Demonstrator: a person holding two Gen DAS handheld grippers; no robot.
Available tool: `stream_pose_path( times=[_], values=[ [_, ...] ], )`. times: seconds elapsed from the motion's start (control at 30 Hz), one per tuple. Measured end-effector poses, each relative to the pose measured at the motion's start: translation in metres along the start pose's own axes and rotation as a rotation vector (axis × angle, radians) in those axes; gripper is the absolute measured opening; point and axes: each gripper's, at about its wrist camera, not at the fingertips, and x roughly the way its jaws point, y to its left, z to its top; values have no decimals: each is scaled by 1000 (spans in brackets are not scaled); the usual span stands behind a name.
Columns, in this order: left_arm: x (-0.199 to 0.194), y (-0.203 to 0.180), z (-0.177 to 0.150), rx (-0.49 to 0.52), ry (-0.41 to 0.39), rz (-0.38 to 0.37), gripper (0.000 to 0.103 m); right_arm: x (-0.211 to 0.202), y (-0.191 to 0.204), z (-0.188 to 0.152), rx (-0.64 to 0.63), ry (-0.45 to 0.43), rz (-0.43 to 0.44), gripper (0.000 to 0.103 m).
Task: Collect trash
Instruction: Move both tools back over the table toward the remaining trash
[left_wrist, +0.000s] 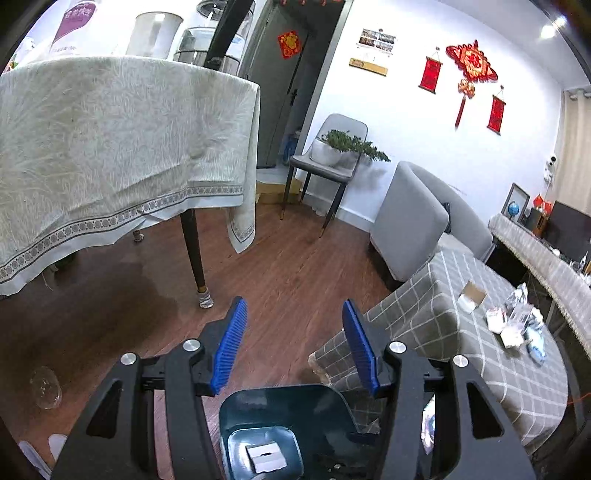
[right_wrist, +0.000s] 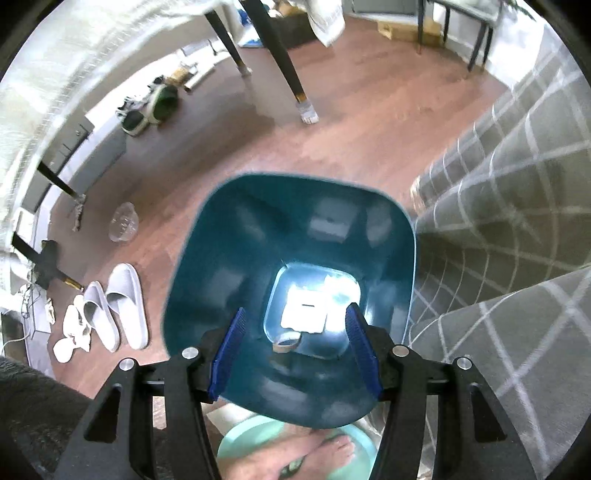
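Left claw: your left gripper (left_wrist: 295, 343) has its blue pads apart with nothing between them; past the pads you see only bare floor (left_wrist: 280, 258).
Right claw: your right gripper (right_wrist: 293, 350) also stands with pads apart, gripping nothing, and looks nearly straight down into the bin (right_wrist: 229, 258).
Bin: teal, open-topped, standing on the floor; in your left view its rim sits at 6 o'clock, just below the pads. In your right view it fills the centre.
Trash in bin: a white card (right_wrist: 304, 310) lies flat on the bottom, with a small roll (right_wrist: 286, 343) at its 7 o'clock. The right view is glare-washed and blurred there, so you cannot tell what else lies beside them.
Trash left: crumpled wrappers (left_wrist: 517, 325) lie on the checked table (left_wrist: 443, 314) at 3 o'clock in your left view, near a small white cup (left_wrist: 468, 303).
Floor: a clear plastic lid (right_wrist: 123, 223) lies at 9 o'clock of the bin in your right view, with grey slippers (right_wrist: 114, 310) at 8 o'clock.
Dining table: its pale cloth (left_wrist: 110, 147) hangs at 10 o'clock in your left view.
Feet: bare feet (right_wrist: 314, 454) rest in a pale green basin (right_wrist: 231, 443) at 6 o'clock in the right view, touching the bin's near rim.
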Motion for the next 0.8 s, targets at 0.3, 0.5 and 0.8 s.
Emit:
stream_pose_path(
  times=[0.3,0.5,0.8],
  values=[
    [-6,-11,10,13,-26,5,62,-80,13,10,-61,-199,10,57],
    [-9,-24,15,17,-38,4,70,-139,4,10,-64,-347,-11,57],
    [2,-65,15,55,-1,0,75,-201,-36,-8,-10,-503,-82,64]
  ],
)
